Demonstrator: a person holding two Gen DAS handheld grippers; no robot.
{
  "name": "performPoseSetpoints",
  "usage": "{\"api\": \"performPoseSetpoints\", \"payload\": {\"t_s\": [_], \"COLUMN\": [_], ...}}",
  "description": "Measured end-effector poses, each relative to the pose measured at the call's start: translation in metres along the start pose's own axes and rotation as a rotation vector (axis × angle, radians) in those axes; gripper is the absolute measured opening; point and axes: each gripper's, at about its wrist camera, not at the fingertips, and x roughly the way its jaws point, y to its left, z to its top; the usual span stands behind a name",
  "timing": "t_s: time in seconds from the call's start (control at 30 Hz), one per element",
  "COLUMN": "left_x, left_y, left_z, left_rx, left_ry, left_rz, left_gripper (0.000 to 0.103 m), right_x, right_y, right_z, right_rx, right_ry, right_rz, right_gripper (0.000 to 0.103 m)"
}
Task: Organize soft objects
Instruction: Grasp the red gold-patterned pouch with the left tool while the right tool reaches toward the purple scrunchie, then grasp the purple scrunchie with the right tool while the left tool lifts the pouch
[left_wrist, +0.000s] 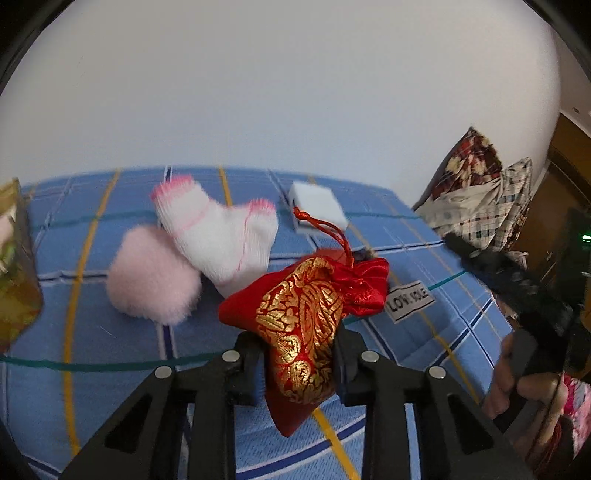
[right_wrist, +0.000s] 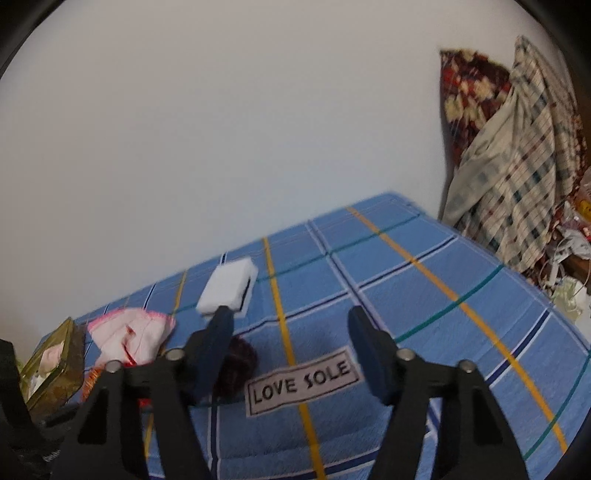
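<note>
My left gripper (left_wrist: 295, 339) is shut on a red pouch with gold pattern (left_wrist: 303, 314), held a little above the blue checked bedspread (left_wrist: 110, 350); its red drawstring trails back. Beyond it lie a fluffy pink ball (left_wrist: 153, 275), a white sock with pink trim (left_wrist: 221, 236) and a white foam block (left_wrist: 319, 210). My right gripper (right_wrist: 290, 321) is open over the bedspread with nothing between its fingers. A dark maroon fuzzy ball (right_wrist: 238, 363) sits partly behind its left finger (right_wrist: 218, 339). The white block (right_wrist: 229, 286) and the sock (right_wrist: 133, 334) lie farther back on the left.
A "LOVE SOLE" label (right_wrist: 303, 382) is sewn on the bedspread (right_wrist: 424, 295). A gold tin (right_wrist: 55, 365) with soft things inside stands at the left edge. Checked and floral cloths (right_wrist: 517, 166) are piled against the wall at the right. A white wall lies behind the bed.
</note>
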Motion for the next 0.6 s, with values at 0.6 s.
{"api": "performPoseSetpoints", "payload": {"t_s": [0.6], "left_x": [-0.026], "left_y": [0.027], "left_z": [0.016], "left_rx": [-0.116], "left_ry": [-0.105], "left_rz": [-0.027], "left_gripper": [0.03], "right_x": [0.072], "right_y": [0.064], "right_z": [-0.025], "right_rx": [-0.232], "right_ry": [0.32], "right_rz": [0.038], "right_gripper": [0.061]}}
